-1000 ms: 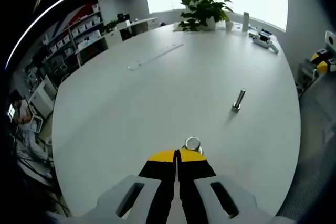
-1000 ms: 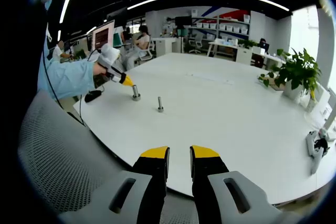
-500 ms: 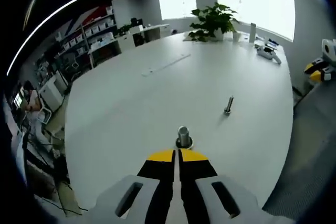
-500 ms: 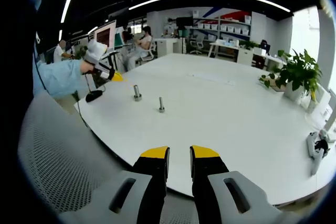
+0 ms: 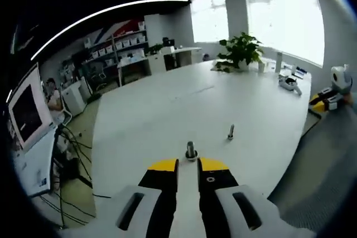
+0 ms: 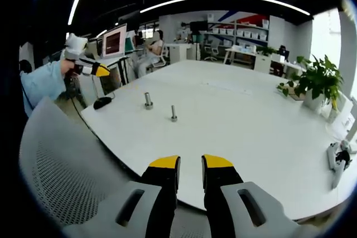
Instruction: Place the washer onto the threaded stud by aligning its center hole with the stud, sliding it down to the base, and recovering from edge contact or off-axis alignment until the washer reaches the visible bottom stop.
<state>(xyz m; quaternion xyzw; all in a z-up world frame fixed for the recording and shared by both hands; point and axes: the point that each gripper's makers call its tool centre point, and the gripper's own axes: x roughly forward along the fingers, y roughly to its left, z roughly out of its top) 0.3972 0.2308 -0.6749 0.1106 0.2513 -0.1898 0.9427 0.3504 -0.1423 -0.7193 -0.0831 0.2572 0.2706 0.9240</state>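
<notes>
No bins or trays sit on the white tabletop (image 6: 240, 115); the only container near it is the pot of a leafy plant (image 6: 312, 85) at the far edge, its pot blurred in both views.

The threaded stud (image 5: 191, 150) stands upright near the tabletop's near rim in the left gripper view, just above the left gripper (image 5: 187, 165), whose yellow-tipped jaws are slightly apart and hold nothing. A ring at the stud's foot looks like the washer (image 5: 191, 158) seated at the base, though it is too small to be sure (the jaw tips crowd it). A second, thinner bolt (image 5: 230, 132) stands apart to the right.

In the right gripper view the stud (image 6: 148, 101) and bolt (image 6: 174, 113) stand close together near the rim, with wide bare tabletop beyond them. The left gripper (image 6: 99, 71) is off the tabletop, held by a blue-sleeved arm. The right gripper (image 6: 191, 163) hovers short of the near rim, jaws parted and empty. A small white device (image 6: 337, 160) lies at the right edge, partly cut off.
</notes>
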